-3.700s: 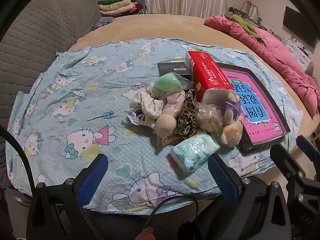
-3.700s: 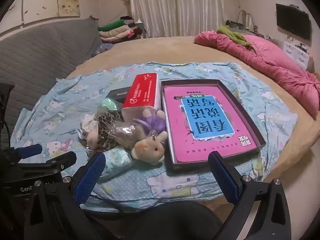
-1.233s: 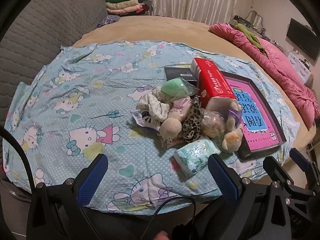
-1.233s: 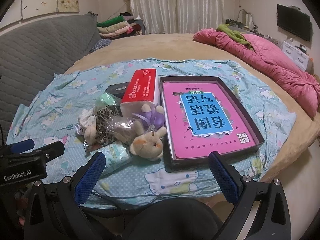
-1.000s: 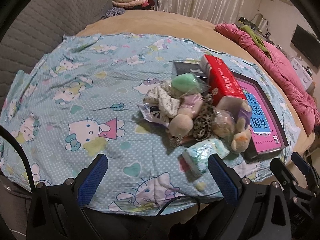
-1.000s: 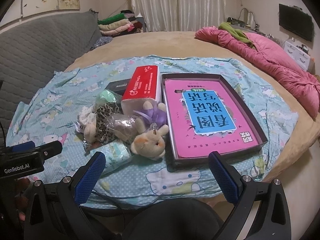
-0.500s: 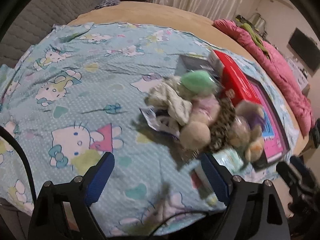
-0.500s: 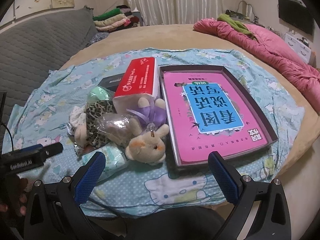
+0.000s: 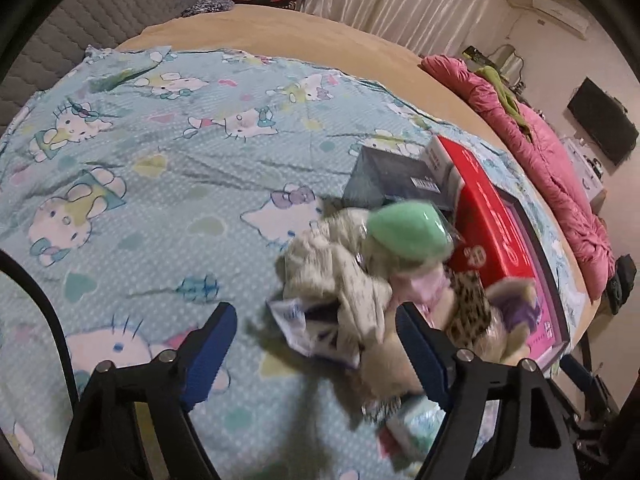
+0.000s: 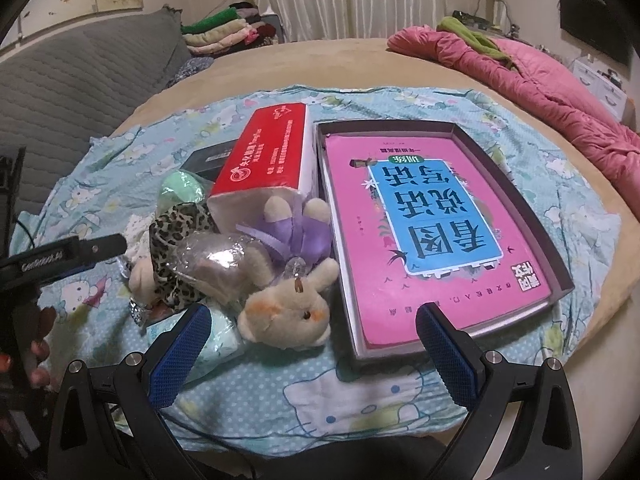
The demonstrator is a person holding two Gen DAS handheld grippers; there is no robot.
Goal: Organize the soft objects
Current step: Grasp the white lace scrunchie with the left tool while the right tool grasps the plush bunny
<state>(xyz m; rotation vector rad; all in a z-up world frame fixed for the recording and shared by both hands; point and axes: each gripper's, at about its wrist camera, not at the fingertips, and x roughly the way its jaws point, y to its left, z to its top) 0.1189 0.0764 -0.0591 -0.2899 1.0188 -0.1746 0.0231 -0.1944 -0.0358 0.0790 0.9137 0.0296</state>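
A pile of soft things lies on the Hello Kitty sheet [image 9: 132, 160]: a cream cloth [image 9: 336, 276], a green pouch [image 9: 404, 232], a leopard-print piece [image 10: 176, 232], a plush in a purple dress [image 10: 288, 280] and a tissue pack [image 10: 216, 340]. My left gripper [image 9: 316, 336] is open, low over the sheet, its fingers either side of the cream cloth and a printed wrapper [image 9: 304, 320]. My right gripper [image 10: 308, 344] is open and empty in front of the plush. The left gripper's body shows at the left of the right wrist view [image 10: 60, 260].
A red tissue box [image 10: 264, 156] lies beside an open dark box holding a pink book [image 10: 424, 224]. A dark flat box [image 9: 392, 180] lies behind the pile. A pink quilt [image 10: 540, 76] lies on the far right of the bed. A grey headboard [image 10: 80, 76] stands at left.
My left gripper has moved forward and down toward the pile, now straddling the cream cloth. My right gripper has edged closer to the plush. Both stay open.
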